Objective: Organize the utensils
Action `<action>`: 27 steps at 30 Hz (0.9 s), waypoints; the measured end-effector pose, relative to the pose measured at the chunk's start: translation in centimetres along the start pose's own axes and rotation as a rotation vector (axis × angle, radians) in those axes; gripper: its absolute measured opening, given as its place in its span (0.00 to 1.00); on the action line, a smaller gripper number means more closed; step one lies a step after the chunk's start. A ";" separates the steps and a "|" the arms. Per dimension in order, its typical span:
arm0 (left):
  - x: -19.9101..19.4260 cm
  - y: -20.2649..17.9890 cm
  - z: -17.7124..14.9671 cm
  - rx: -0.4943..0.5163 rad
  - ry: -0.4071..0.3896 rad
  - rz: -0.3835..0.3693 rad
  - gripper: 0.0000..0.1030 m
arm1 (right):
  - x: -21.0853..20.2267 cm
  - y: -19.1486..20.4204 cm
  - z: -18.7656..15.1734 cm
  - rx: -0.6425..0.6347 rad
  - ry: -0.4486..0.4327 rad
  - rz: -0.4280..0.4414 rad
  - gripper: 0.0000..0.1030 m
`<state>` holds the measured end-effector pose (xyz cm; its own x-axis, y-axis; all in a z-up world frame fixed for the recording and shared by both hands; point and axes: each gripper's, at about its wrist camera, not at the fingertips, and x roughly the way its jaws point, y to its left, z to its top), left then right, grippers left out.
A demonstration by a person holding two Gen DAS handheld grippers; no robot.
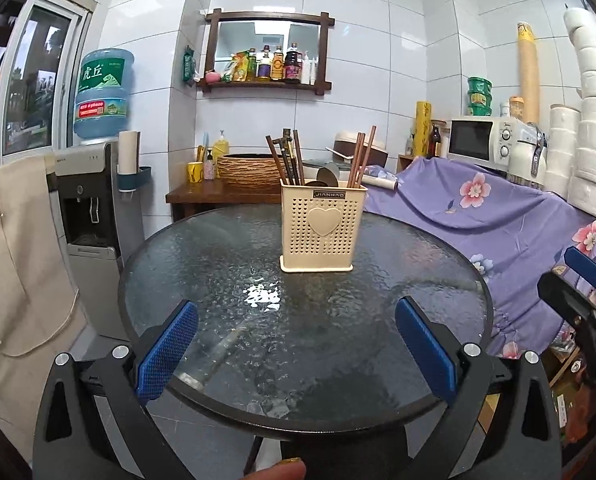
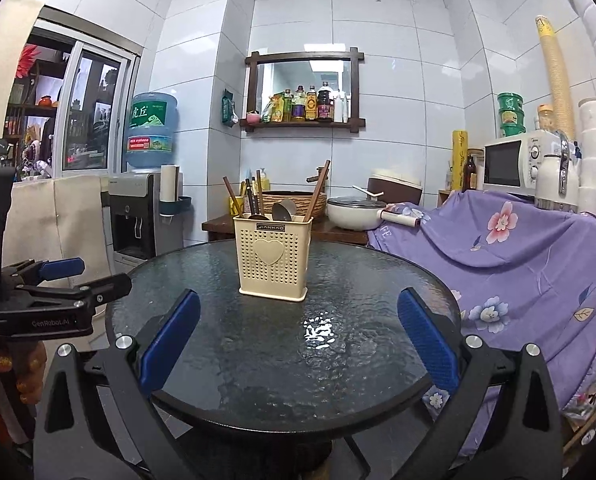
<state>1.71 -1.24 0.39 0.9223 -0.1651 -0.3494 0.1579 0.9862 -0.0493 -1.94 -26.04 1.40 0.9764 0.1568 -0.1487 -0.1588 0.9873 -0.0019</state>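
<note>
A beige perforated utensil holder (image 1: pixel 323 229) with a heart on its front stands upright on the round glass table (image 1: pixel 218 264). It also shows in the right wrist view (image 2: pixel 273 260). Brown chopsticks (image 1: pixel 288 158) and metal spoons (image 2: pixel 284 210) stick out of its top. My left gripper (image 1: pixel 297 318) is open and empty, held over the table's near edge, well short of the holder. My right gripper (image 2: pixel 299 312) is open and empty, also near the table's front edge.
A purple floral cloth (image 1: pixel 498 208) covers furniture right of the table. A water dispenser (image 1: pixel 94 204) stands at the left. Behind the table a wooden counter (image 2: pixel 338 232) holds a woven basket and a white pan. A microwave (image 2: pixel 512 166) sits at the right.
</note>
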 end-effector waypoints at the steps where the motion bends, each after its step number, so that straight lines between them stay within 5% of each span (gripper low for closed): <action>1: 0.0 0.1 0.0 -0.004 -0.001 -0.002 0.94 | 0.1 -0.2 0.1 0.004 0.001 0.002 0.94; 27: 0.1 0.5 0.4 -0.009 0.012 -0.008 0.94 | 1.1 -1.2 0.1 0.027 0.035 0.038 0.95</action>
<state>2.04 -0.80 0.69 0.9167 -0.1732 -0.3600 0.1622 0.9849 -0.0609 -0.66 -27.07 1.31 0.9640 0.1937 -0.1822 -0.1913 0.9810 0.0307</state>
